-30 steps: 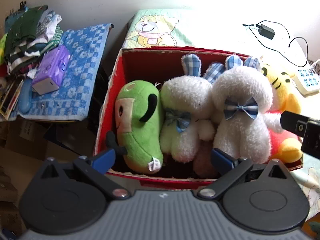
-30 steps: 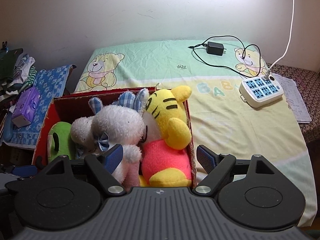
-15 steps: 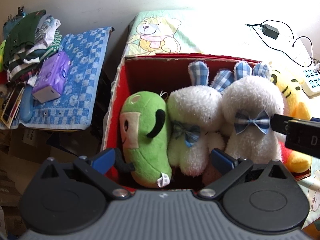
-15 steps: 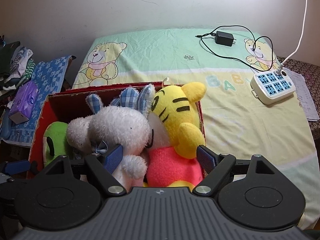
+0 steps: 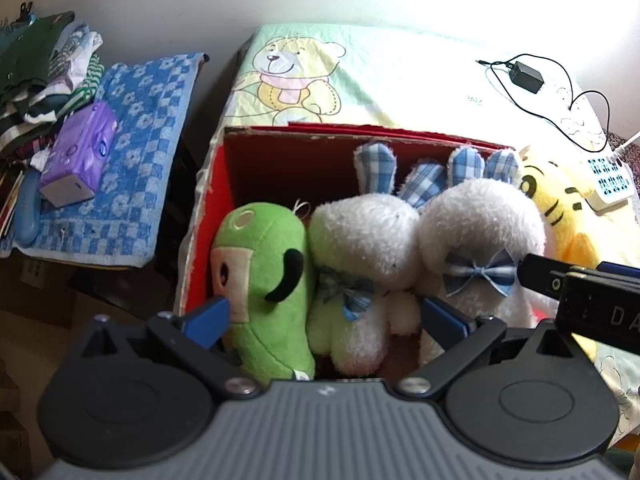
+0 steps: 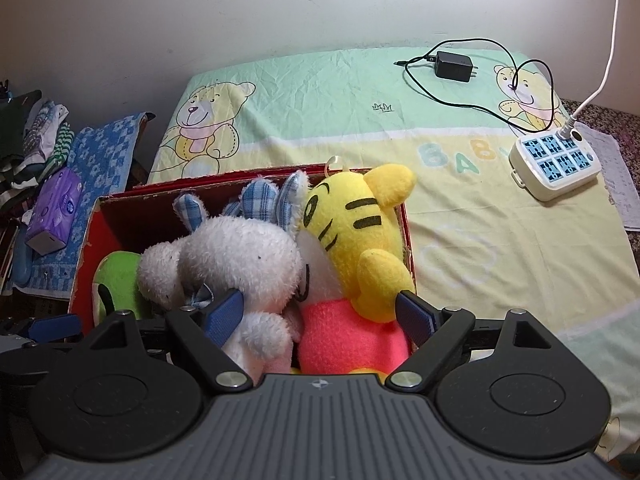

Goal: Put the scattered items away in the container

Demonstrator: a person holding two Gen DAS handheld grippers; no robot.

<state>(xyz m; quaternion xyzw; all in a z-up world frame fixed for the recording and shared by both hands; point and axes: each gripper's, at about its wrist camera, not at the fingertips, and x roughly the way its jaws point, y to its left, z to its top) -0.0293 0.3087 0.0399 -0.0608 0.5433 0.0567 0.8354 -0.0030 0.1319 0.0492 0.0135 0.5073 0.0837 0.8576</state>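
A red cardboard box (image 5: 256, 160) (image 6: 132, 212) stands on the bed, packed with soft toys. From left to right it holds a green plush (image 5: 264, 268) (image 6: 116, 280), two white rabbits (image 5: 360, 240) (image 5: 480, 232) (image 6: 236, 252) with blue checked ears and bows, and a yellow tiger (image 5: 556, 208) (image 6: 360, 236) in a pink shirt. My left gripper (image 5: 324, 316) stands open over the green plush and the first rabbit, holding nothing. My right gripper (image 6: 320, 314) is open above the second rabbit and the tiger, also holding nothing; its finger shows at the right of the left wrist view.
The bed sheet (image 6: 320, 92) with bear prints lies behind and right of the box. On it are a black charger with cable (image 6: 454, 65) and a white power strip (image 6: 556, 164). Left of the bed, a blue towel (image 5: 140, 128) carries a purple tissue pack (image 5: 80, 152) and folded clothes (image 5: 44, 64).
Both grippers have come closer to the box and lower over the toys. The toys and box have not shifted; both grippers stay open.
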